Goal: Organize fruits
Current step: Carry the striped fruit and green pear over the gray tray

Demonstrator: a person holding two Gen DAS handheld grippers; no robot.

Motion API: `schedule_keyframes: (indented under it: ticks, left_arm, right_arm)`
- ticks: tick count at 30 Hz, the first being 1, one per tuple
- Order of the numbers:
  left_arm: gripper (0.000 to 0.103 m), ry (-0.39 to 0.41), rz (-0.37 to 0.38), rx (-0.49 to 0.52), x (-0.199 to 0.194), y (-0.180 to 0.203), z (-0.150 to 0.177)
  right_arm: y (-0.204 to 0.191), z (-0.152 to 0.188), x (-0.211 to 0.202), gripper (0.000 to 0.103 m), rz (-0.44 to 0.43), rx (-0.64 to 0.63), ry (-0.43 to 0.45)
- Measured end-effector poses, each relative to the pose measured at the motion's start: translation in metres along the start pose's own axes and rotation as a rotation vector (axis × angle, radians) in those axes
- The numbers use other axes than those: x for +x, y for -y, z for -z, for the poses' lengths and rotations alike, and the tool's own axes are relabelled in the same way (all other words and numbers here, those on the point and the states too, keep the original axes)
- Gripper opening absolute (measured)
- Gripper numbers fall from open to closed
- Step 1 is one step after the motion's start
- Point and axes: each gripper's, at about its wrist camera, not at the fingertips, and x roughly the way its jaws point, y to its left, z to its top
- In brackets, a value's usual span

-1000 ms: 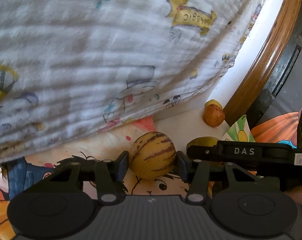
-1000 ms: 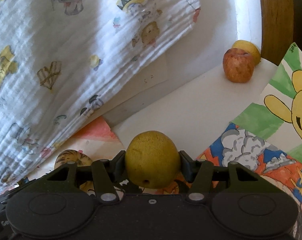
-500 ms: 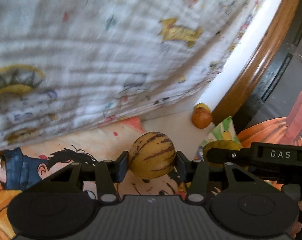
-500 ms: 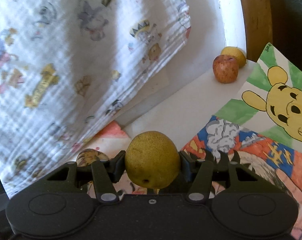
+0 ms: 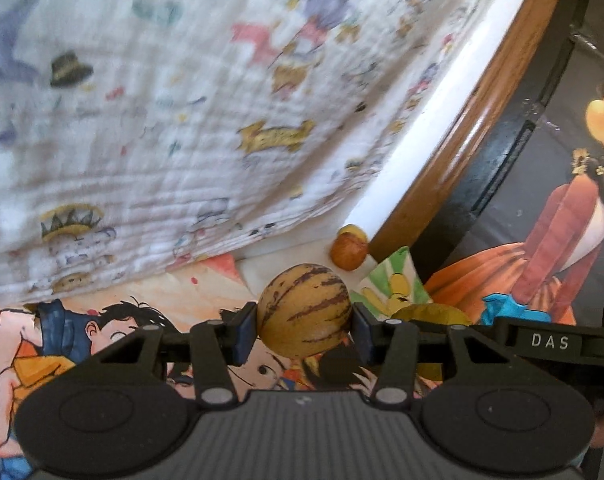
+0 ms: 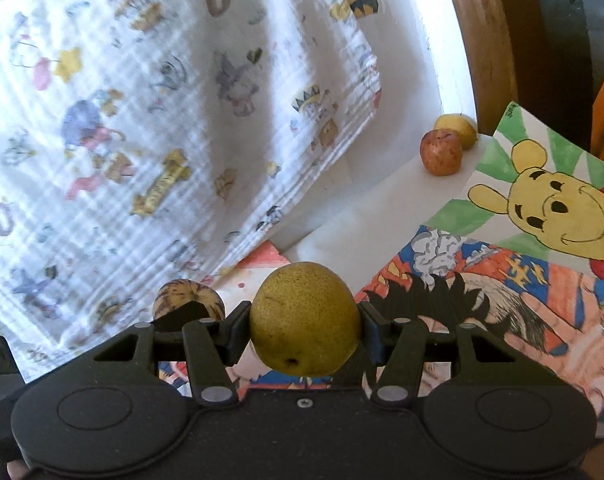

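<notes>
My left gripper [image 5: 304,330] is shut on a yellow melon with purple stripes [image 5: 304,309], held above the cartoon-covered table. My right gripper [image 6: 305,330] is shut on a speckled yellow-green pear [image 6: 305,322]. In the left wrist view that pear [image 5: 430,314] peeks out behind the right gripper's black body. In the right wrist view the striped melon [image 6: 187,298] shows at lower left. A red apple [image 6: 441,152] and a yellow fruit [image 6: 456,128] sit together in the far corner, seen smaller in the left wrist view as the red apple [image 5: 348,251].
A white cloth printed with cartoon figures [image 5: 181,120] hangs over the left and back. Cartoon drawings [image 6: 550,200] cover the table. A curved wooden rim [image 5: 462,128] bounds the far right side, with a dark poster [image 5: 542,220] beyond it.
Both grippers have drawn back and up from the far corner with their fruits still held; the apple and yellow fruit look smaller and more of the cloth and drawings shows.
</notes>
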Motion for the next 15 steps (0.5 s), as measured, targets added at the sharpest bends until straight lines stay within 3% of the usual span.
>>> schedule_keyframes:
  ticks: [15]
  left_arm:
    - [0.053, -0.021, 0.111, 0.066, -0.055, 0.047, 0.032]
  right_arm:
    - [-0.001, 0.055, -0.095, 0.058, 0.032, 0.001, 0.092]
